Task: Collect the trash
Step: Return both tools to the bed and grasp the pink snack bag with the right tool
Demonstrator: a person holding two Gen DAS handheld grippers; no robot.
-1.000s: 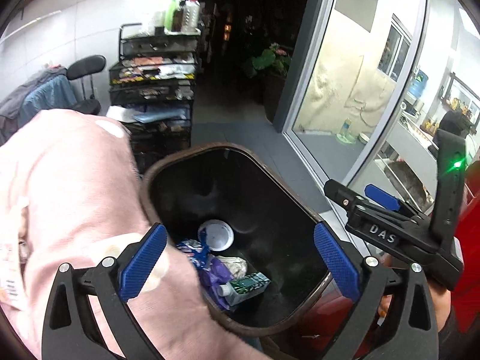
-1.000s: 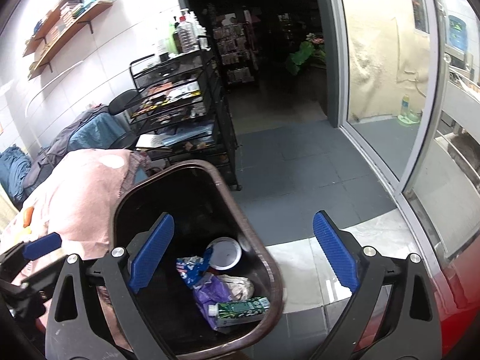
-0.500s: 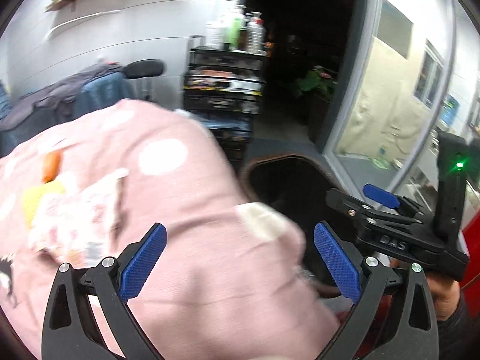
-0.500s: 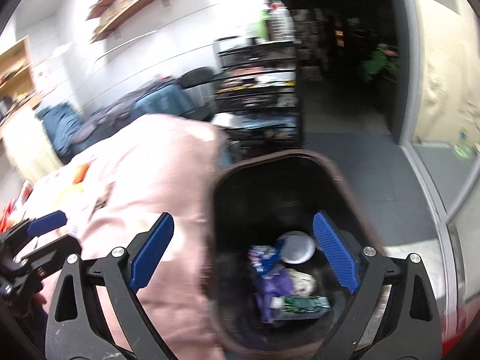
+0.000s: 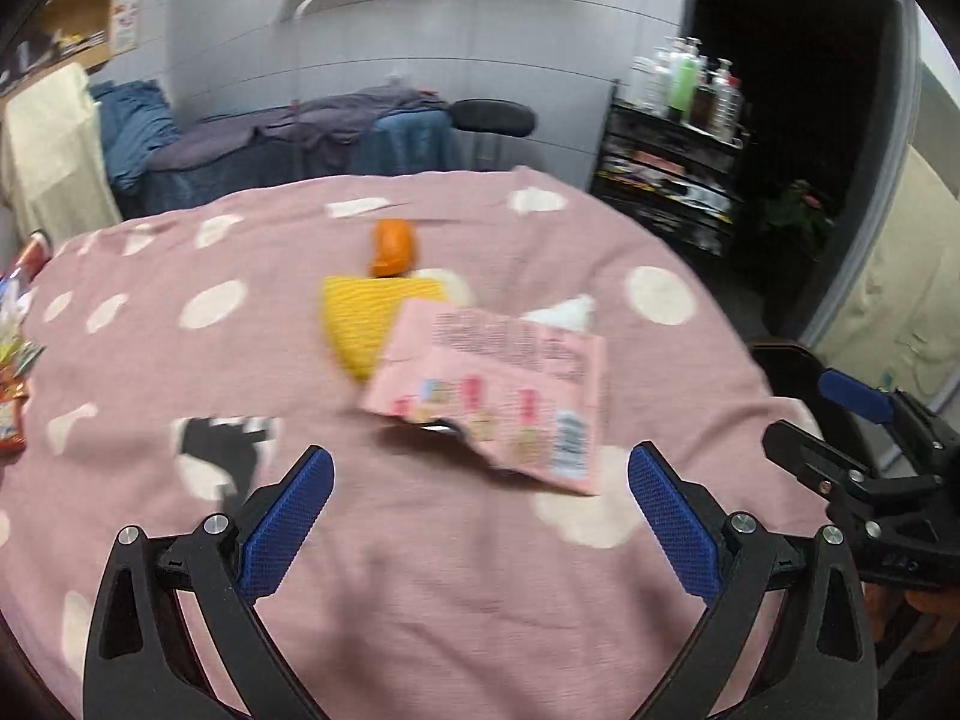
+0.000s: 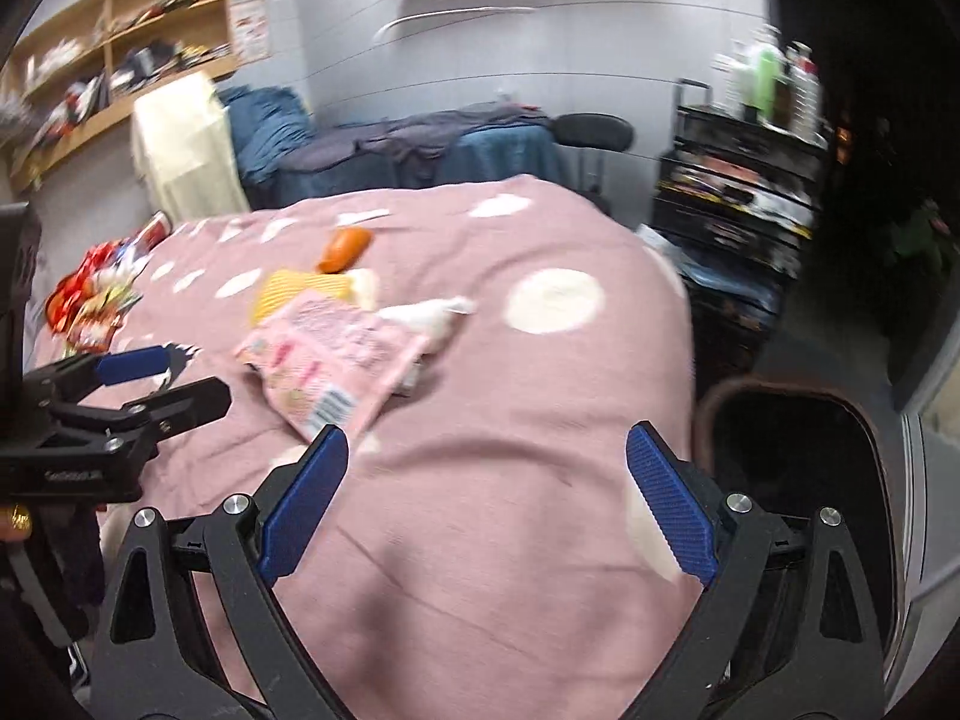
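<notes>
Both tongs — left gripper and right gripper — gape wide, empty. The pink wrapper looks light, crinkly, slippery — pinch its raised torn edge.

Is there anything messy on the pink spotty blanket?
Yes. A torn pink wrapper lies crooked across a yellow cloth, with an orange thing just beyond. More wrappers are piled at the blanket's far left edge.
</notes>
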